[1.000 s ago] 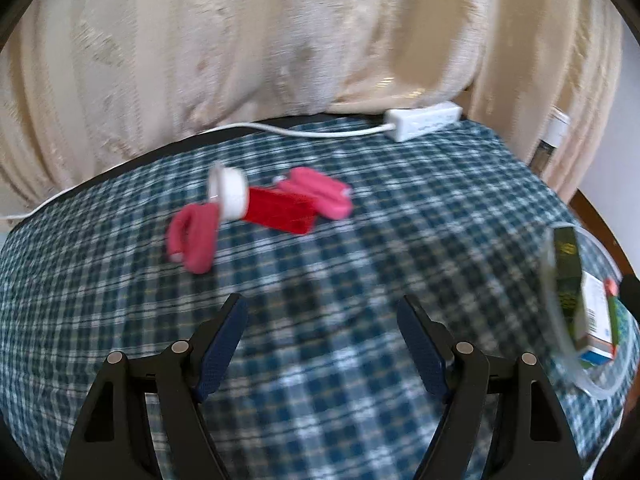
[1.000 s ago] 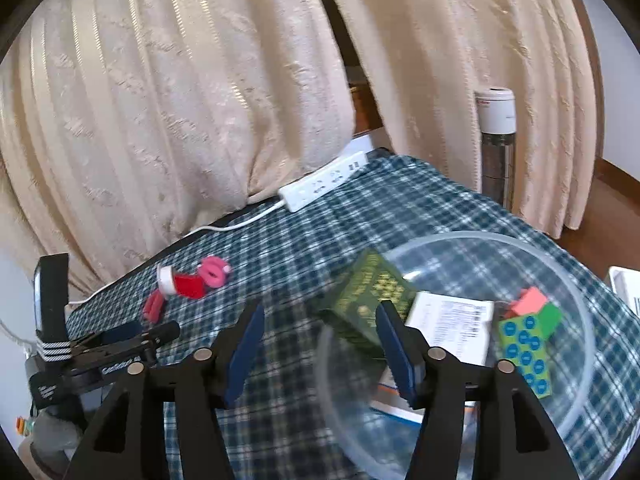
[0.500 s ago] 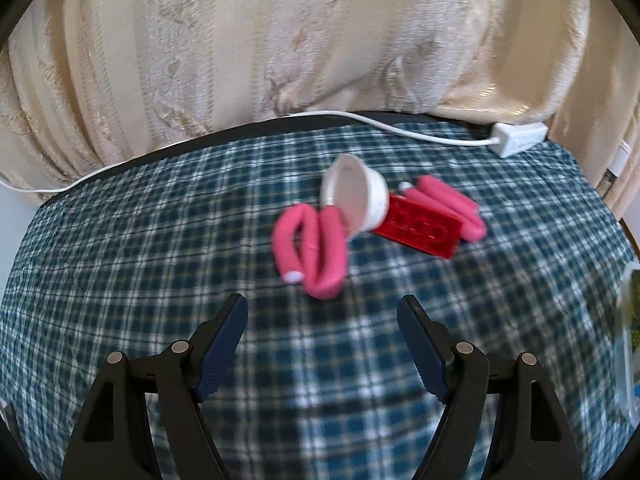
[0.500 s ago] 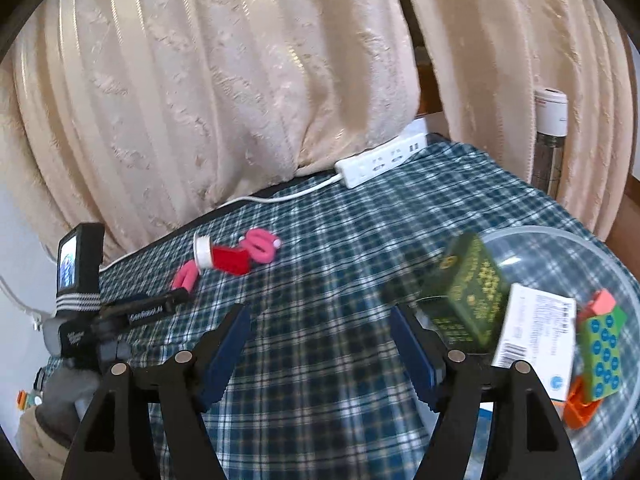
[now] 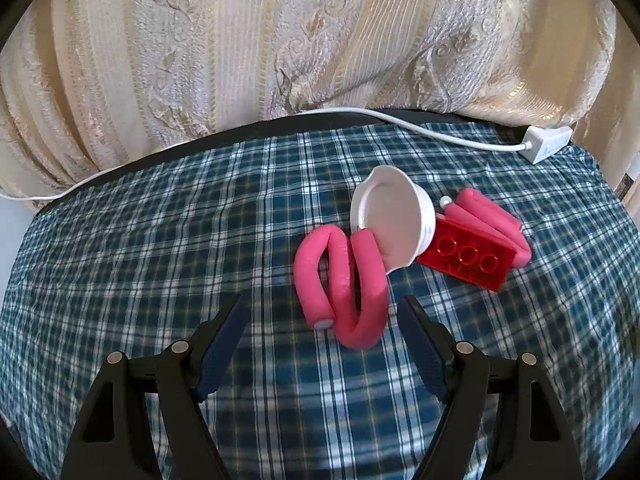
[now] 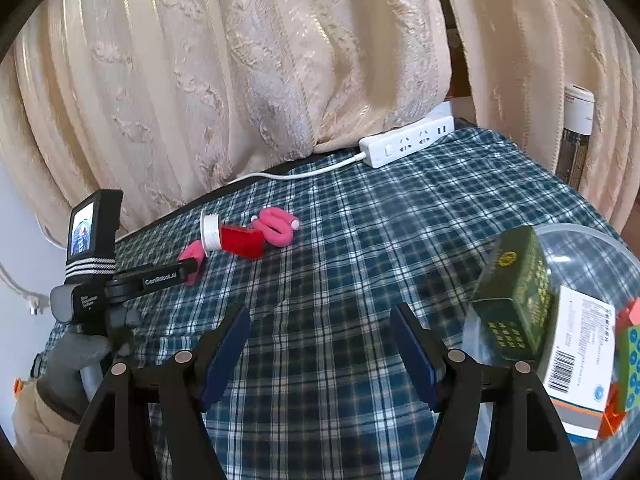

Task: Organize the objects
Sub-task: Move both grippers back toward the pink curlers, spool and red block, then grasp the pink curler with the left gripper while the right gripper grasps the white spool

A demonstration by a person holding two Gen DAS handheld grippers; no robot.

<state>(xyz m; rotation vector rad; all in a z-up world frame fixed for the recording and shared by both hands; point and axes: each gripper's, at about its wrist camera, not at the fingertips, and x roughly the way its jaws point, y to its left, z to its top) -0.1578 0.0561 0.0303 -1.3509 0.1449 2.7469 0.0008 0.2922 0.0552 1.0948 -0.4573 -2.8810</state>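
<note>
Both sets of jaws are standing wide and empty over the plaid-covered desk (image 5: 140, 248) as sorting is getting under way. The left gripper (image 5: 320, 332) is hovering with a bent pink foam roller (image 5: 344, 284) just ahead of its jaws, toward the right-hand pad. That roller is touching a tipped white cup (image 5: 390, 220), itself against a red brick (image 5: 468, 258) and a second pink roller (image 5: 490, 220) beyond, so a grab is risking nudging the cup or dragging the brick along. The right gripper (image 6: 320, 344) is facing bare cloth; a clear bowl (image 6: 592, 248) holding a green box (image 6: 516, 300) is sitting just right of its jaws. A white power strip (image 6: 408, 140) is lying far ahead.
</note>
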